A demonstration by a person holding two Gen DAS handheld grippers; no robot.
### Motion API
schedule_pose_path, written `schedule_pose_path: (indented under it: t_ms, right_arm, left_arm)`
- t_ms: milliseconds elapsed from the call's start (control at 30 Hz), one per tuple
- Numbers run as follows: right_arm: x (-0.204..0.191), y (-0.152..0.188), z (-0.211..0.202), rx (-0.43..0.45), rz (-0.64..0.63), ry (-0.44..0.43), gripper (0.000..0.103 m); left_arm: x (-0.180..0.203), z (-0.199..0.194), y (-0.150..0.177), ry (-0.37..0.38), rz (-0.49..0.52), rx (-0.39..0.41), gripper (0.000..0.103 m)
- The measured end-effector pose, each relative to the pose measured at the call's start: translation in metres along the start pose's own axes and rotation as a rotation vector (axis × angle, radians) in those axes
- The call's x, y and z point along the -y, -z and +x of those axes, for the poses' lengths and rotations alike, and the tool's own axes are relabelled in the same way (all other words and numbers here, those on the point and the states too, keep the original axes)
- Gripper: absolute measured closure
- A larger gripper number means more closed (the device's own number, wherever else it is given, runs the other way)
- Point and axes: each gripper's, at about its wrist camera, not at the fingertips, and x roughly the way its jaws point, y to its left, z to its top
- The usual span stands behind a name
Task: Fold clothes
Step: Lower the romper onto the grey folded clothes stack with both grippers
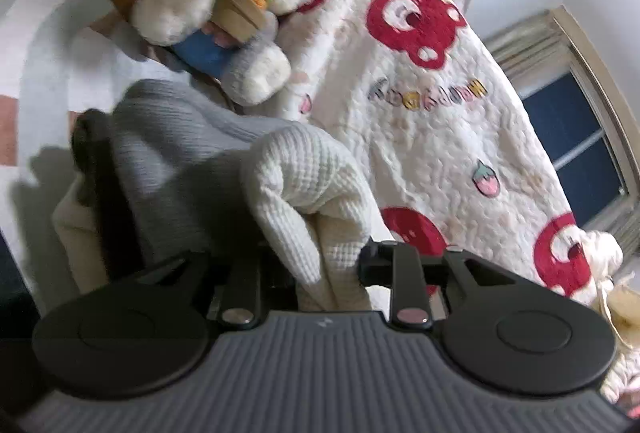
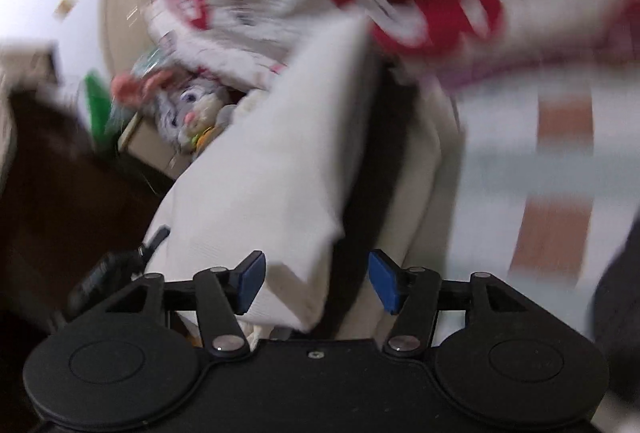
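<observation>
A cream waffle-knit garment (image 1: 304,193) is bunched up in front of my left gripper (image 1: 326,269). The jaws are closed on a fold of it, and the cloth hides the fingertips. A grey knit garment (image 1: 168,153) lies just left of that fold. In the blurred right wrist view, my right gripper (image 2: 318,283) stands open, its blue pads (image 2: 252,281) wide apart. A corner of a smooth cream cloth (image 2: 272,161) hangs down between them, close to the left pad and clear of the right one.
A white quilt with red prints (image 1: 420,93) covers the bed, with a grey plush rabbit (image 1: 240,13) at its far end. A striped sheet (image 2: 560,153) lies to the right, a cardboard box (image 2: 152,145) and dark floor to the left. A window (image 1: 572,141) is on the wall.
</observation>
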Motion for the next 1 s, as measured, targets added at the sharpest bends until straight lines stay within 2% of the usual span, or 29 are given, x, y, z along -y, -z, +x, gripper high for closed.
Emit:
schedule_pose_path:
  t_ms: [100,167,200,233,267,300,333,400,467,500,600,633,700,800,867,933,1000]
  right_arm:
    - [0.029,0.006,0.017,0.023,0.245,-0.178,0.039]
    - [0.033,0.006,0.026,0.034,0.272,-0.243,0.039]
    - [0.030,0.005,0.032,0.018,0.243,-0.240,0.040]
    - [0.026,0.004,0.037,0.001,0.210,-0.233,0.053]
    - [0.022,0.004,0.037,0.003,0.169,-0.237,0.064]
    - [0.017,0.004,0.037,0.007,0.127,-0.242,0.080]
    - [0.013,0.004,0.033,0.011,0.098,-0.243,0.084]
    - [0.001,0.003,0.024,0.024,0.042,-0.230,0.088]
    - [-0.011,-0.004,0.017,0.016,-0.004,-0.231,0.091]
    - [-0.016,-0.007,0.014,0.012,-0.027,-0.232,0.092]
    - [-0.035,-0.017,-0.001,0.030,-0.023,-0.331,0.092]
    - [-0.041,-0.020,-0.006,0.036,-0.021,-0.365,0.092]
    - [-0.048,-0.017,0.001,-0.022,0.015,-0.408,0.092]
    - [-0.055,0.001,0.027,-0.126,-0.036,-0.323,0.093]
    - [-0.057,0.012,0.036,-0.137,-0.107,-0.241,0.092]
    - [-0.054,0.019,0.038,-0.140,-0.131,-0.215,0.092]
    - [-0.052,0.024,0.036,-0.129,-0.168,-0.197,0.092]
  left_arm:
    - [-0.005,-0.005,0.003,-0.049,-0.001,0.037,0.070]
    - [-0.006,-0.009,0.001,-0.077,0.000,0.074,0.064]
    - [-0.007,-0.012,-0.001,-0.091,0.003,0.105,0.059]
    - [-0.006,-0.014,-0.004,-0.103,0.010,0.129,0.055]
    - [-0.006,-0.013,-0.009,-0.112,0.028,0.136,0.057]
    - [-0.005,-0.013,-0.014,-0.121,0.045,0.142,0.059]
    - [-0.004,-0.011,-0.019,-0.125,0.065,0.135,0.063]
    - [0.003,-0.004,-0.032,-0.119,0.136,0.076,0.072]
    - [0.017,0.000,-0.045,-0.121,0.202,0.039,0.076]
    - [0.025,0.000,-0.052,-0.103,0.203,0.038,0.077]
    - [0.041,-0.001,-0.072,-0.033,0.180,0.061,0.077]
    - [0.036,-0.001,-0.075,-0.043,0.158,0.071,0.077]
    - [0.010,0.000,-0.075,-0.093,0.084,0.082,0.076]
    - [-0.042,0.000,-0.068,-0.106,-0.069,0.053,0.075]
    - [-0.063,-0.004,-0.067,-0.085,-0.152,0.027,0.074]
    - [-0.061,-0.008,-0.068,-0.080,-0.137,0.032,0.072]
    - [-0.047,-0.019,-0.069,-0.143,-0.061,0.099,0.071]
